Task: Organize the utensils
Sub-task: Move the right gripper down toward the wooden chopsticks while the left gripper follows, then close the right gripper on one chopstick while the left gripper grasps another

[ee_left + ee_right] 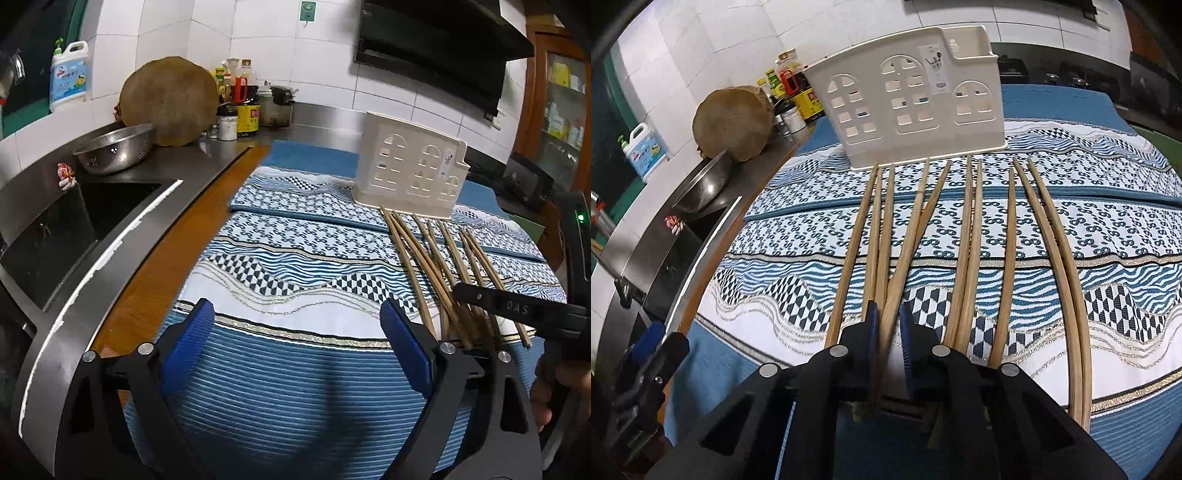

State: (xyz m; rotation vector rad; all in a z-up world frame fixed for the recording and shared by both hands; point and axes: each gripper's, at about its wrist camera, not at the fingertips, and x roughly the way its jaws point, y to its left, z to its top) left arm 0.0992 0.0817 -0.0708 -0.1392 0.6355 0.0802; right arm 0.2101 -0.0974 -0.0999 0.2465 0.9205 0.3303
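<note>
Now the right gripper (888, 325) is low over the chopsticks (971, 236), which lie side by side on the patterned cloth (1108, 229), tips toward the white holder (908, 99) just behind them. Its blue fingers (872, 325) are nearly together around one or two chopsticks; motion blur hides whether they press. The left gripper (297, 343) hovers beside them over bare cloth, fingers wide apart, with nothing between.

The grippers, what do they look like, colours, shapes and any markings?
Both match. The left gripper and right gripper have black angular frames with triangular cutouts, round silver bolt heads and ribbed blue pads. Seen from the left wrist, the right one's black finger reads DAS, and a small green light glows behind it.
</note>
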